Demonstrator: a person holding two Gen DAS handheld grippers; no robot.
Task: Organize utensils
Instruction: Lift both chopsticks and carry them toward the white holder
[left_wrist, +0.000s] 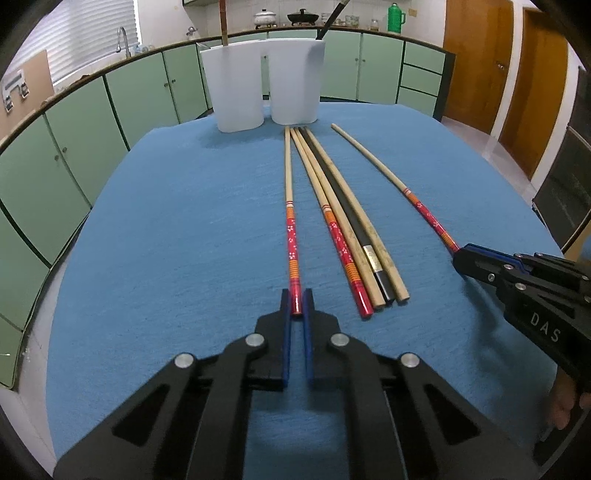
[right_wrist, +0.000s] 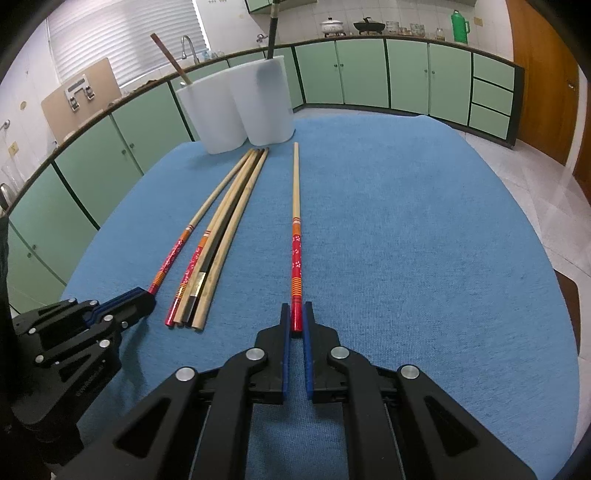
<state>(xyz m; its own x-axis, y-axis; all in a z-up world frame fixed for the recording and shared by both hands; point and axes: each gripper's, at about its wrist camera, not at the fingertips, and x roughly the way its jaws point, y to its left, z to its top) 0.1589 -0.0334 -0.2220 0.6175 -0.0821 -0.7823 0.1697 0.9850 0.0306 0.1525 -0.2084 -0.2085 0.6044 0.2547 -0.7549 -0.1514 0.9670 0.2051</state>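
Both grippers rest low on the blue cloth (left_wrist: 166, 240), each at the painted end of a red-flowered chopstick. My left gripper (left_wrist: 296, 301) is shut on one chopstick (left_wrist: 291, 229), which lies flat and points at the white holder (left_wrist: 266, 81). To its right, my right gripper (right_wrist: 296, 315) is shut on a second chopstick (right_wrist: 296, 243). Between the two lies a bundle (left_wrist: 354, 236) of one red-flowered, two plain wooden and one black chopstick. The holder has two compartments, with a reddish stick standing in the left one and a black stick in the right one.
The table is round and its edge falls away on all sides. Green cabinets (left_wrist: 122, 99) with a sink line the wall behind. A wooden door (left_wrist: 476, 62) stands at the far right. A hand (left_wrist: 565, 406) grips the right tool.
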